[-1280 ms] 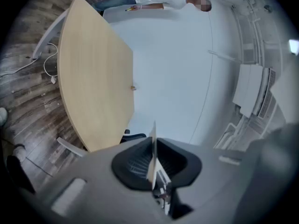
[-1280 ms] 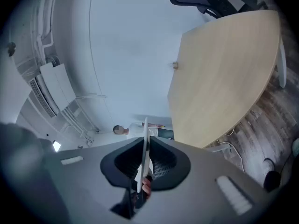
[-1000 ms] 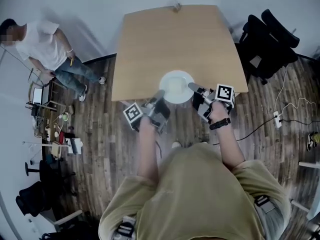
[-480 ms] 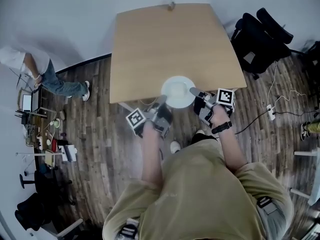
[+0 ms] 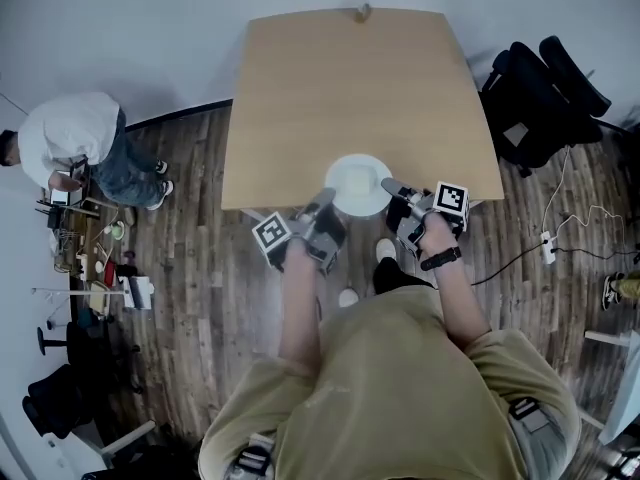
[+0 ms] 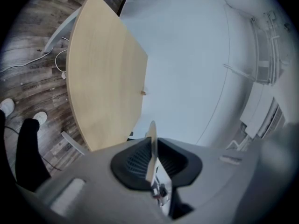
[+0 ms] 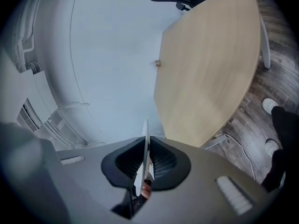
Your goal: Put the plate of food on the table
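A white plate (image 5: 358, 184) sits over the near edge of the light wooden table (image 5: 350, 78), held from both sides. My left gripper (image 5: 325, 201) has the plate's left rim between its black pads, and its jaws are opening. In the left gripper view the rim (image 6: 152, 134) stands edge-on in my left gripper (image 6: 153, 158). My right gripper (image 5: 389, 185) is shut on the right rim. The right gripper view shows the rim (image 7: 145, 134) pinched in my right gripper (image 7: 146, 164). I cannot tell whether the plate rests on the tabletop.
A small object (image 5: 361, 12) stands at the table's far edge. A black chair with bags (image 5: 540, 88) is at the right, with a power strip and cable (image 5: 548, 240) on the wooden floor. A person (image 5: 80, 138) bends over clutter at the left.
The plate and both grippers stay at the table's near edge. The person at the left has turned away and bent down. My view has shifted a little.
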